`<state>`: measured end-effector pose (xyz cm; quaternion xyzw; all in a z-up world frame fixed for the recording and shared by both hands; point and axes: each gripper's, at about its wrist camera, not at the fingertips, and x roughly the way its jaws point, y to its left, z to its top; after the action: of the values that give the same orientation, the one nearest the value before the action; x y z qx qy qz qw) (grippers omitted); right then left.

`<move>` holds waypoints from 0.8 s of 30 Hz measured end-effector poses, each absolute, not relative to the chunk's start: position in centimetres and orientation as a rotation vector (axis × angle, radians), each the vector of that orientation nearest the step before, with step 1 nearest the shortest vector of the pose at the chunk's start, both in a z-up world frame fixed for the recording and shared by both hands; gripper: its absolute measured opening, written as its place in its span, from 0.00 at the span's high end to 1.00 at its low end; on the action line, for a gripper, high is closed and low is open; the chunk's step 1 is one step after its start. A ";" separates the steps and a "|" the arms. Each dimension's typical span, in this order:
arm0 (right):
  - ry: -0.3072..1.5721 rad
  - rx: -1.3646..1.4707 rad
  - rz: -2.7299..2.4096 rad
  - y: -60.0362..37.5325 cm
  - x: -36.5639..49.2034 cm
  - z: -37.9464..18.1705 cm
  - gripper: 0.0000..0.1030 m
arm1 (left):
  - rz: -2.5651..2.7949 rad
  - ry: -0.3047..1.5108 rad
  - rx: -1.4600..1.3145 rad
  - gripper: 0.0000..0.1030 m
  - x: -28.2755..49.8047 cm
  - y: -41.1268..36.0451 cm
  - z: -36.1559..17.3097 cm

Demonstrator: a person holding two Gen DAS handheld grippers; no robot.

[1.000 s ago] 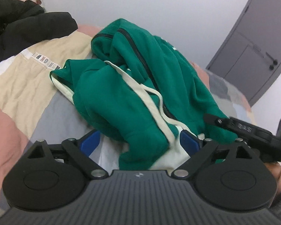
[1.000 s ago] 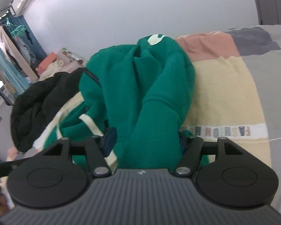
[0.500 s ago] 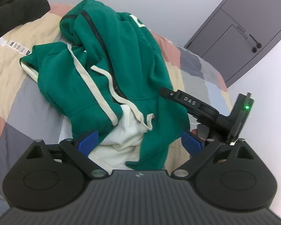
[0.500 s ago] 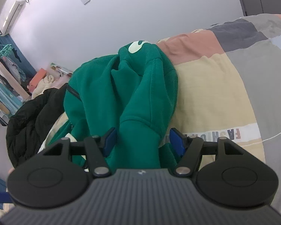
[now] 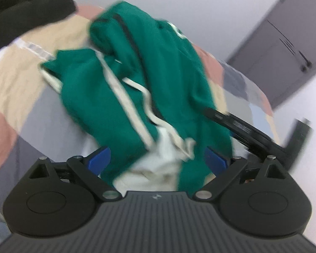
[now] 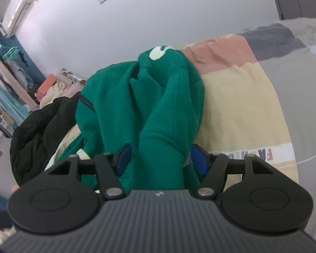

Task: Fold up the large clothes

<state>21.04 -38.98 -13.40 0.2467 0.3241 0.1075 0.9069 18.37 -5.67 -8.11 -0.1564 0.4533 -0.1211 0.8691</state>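
Pale walls and a grey door (image 5: 284,48) close the room behind a bed with a patchwork cover (image 6: 252,105) in beige, pink and grey blocks. A black jacket (image 6: 38,130) lies bunched on the far left part of the bed, and more clothes hang on a rack at the left edge of the right wrist view.

On the cover lies the green hooded sweatshirt (image 5: 120,97), still a crumpled heap in the middle of the bed, with its cream lining and white drawstring (image 5: 145,97) showing on the near side.

Compared with one second ago, the heap looks more pulled up toward both cameras. In the left view the cream lining has come out from under the green fabric and now sits between the blue pads, and this picture is blurred. In the right view the sleeve part of the garment stands as a narrower column than before.

The left tool (image 5: 158,160) has its pads spread wide with cream and green fabric between them; I cannot tell if they press on it. The right tool (image 6: 160,156) holds a thick green fold of the sweatshirt; the fabric fills the space between its pads and they seem to pinch it.

I judge that the garment is being lifted and spread, so folding itself has not started. The sweatshirt must first be laid flat.
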 end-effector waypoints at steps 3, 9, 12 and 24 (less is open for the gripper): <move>0.640 0.453 0.232 -38.4 20.5 -12.4 0.36 | -0.187 0.921 -0.363 0.06 19.1 -3.9 -10.2; 0.625 0.414 0.198 -38.1 19.6 -12.1 0.37 | -0.096 0.871 -0.471 0.06 21.7 0.2 -14.5; 0.640 0.435 0.155 -38.6 19.9 -12.8 0.36 | -0.153 0.865 -0.525 0.06 23.0 1.1 -16.0; 0.733 0.513 0.253 -37.3 25.6 -14.9 0.86 | -0.340 0.696 -0.504 0.07 24.2 1.7 -15.6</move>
<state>25.57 -37.31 -14.90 0.2475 0.3535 0.1219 0.8938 24.17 1.69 -15.58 -0.2431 0.3355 -0.1641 0.8952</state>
